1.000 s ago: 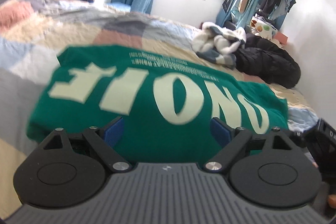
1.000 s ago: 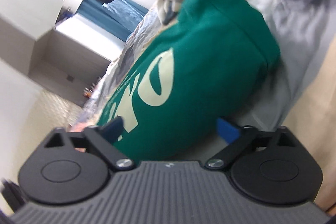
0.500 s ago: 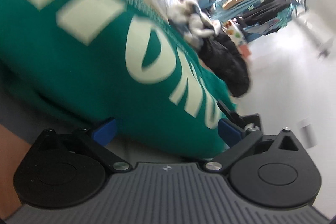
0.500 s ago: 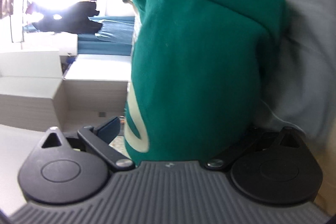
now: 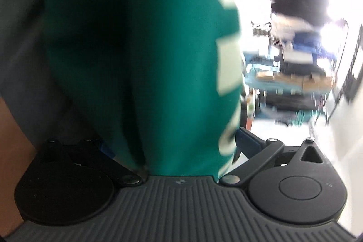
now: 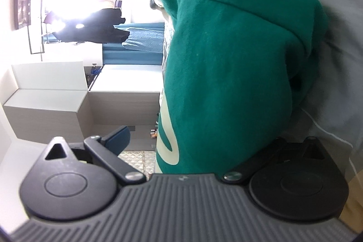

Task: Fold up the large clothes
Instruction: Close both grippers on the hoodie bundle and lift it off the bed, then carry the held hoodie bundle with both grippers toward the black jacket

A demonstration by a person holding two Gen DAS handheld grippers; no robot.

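Left wrist view: the left hand-held gripper (image 5: 179, 146) stands with jaws fully spread; the green sweatshirt (image 5: 140, 49) bulges between them, though blur hides whether the pads press on it; the garment lies on the bed (image 5: 20, 42), its pale lettering (image 5: 226, 65) smeared and unreadable.

Right wrist view: the right hand-held gripper (image 6: 199, 140) is likewise wide, one blue pad clear of the cloth and the other hidden behind the green sweatshirt (image 6: 226, 65); no grip is evident; the garment sits on the grey bedsheet (image 6: 335, 3) in a thick folded bundle; judged well advanced, with a final fold or tidying apparently left; only a rounded fragment of a pale printed letter (image 6: 168, 142) shows; no brand is legible.
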